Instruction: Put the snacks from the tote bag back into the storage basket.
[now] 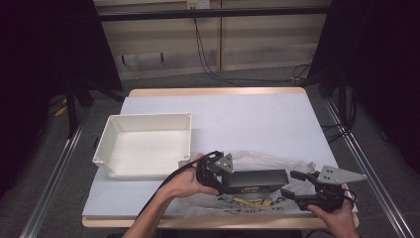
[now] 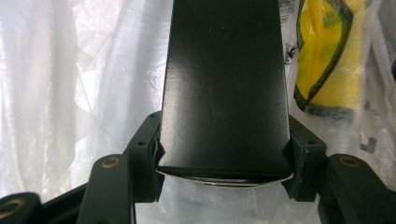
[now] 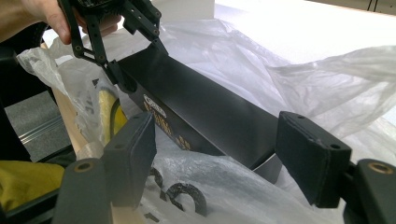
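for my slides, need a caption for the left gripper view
Left claw clamps one end of a long black box over a crinkled clear plastic bag.

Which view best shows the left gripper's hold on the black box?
Left gripper view: both pads clamp the black box at its end. The right gripper view shows that grip farther off; the high view shows the box small.

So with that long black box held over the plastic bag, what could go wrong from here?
1. Only the left tongs pinch the black box, at one end. The right tongs stand open around the far end, so it may sag or twist loose.
2. The crinkly plastic bag lies just beneath and could snag on either pair of tongs.
3. All this happens near the table's front edge, so a dropped box might slide off.
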A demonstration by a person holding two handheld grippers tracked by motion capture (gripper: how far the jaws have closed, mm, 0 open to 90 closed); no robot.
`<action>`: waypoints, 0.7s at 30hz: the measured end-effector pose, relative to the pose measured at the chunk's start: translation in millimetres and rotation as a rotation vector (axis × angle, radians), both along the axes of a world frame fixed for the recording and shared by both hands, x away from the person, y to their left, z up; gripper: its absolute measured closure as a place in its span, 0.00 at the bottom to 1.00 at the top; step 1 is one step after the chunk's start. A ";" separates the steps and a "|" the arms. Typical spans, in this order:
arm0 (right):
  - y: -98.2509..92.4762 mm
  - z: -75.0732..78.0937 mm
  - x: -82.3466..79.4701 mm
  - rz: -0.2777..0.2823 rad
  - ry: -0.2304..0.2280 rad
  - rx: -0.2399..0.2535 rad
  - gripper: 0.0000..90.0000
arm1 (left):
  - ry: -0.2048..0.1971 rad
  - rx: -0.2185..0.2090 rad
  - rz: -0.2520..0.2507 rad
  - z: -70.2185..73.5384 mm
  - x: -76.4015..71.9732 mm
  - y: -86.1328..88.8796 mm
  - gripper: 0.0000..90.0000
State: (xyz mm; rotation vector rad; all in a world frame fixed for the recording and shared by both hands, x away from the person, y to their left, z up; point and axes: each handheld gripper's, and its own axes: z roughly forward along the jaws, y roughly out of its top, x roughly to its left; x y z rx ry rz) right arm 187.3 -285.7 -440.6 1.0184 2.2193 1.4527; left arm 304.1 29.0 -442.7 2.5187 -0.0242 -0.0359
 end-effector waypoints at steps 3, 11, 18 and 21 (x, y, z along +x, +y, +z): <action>-0.1 0.0 0.4 -0.005 -0.002 -0.001 0.28 | -0.001 -0.016 0.010 3.9 1.2 3.4 0.47; 0.2 0.6 -1.0 -0.011 -0.022 0.012 0.24 | 0.008 -0.044 0.019 12.7 3.9 10.2 0.47; 0.3 3.0 -4.8 -0.005 -0.071 0.046 0.19 | 0.006 -0.043 0.024 19.0 4.5 14.7 0.48; 0.4 3.3 -4.9 -0.003 -0.073 0.054 0.19 | 0.015 -0.051 0.031 20.5 5.0 15.8 0.48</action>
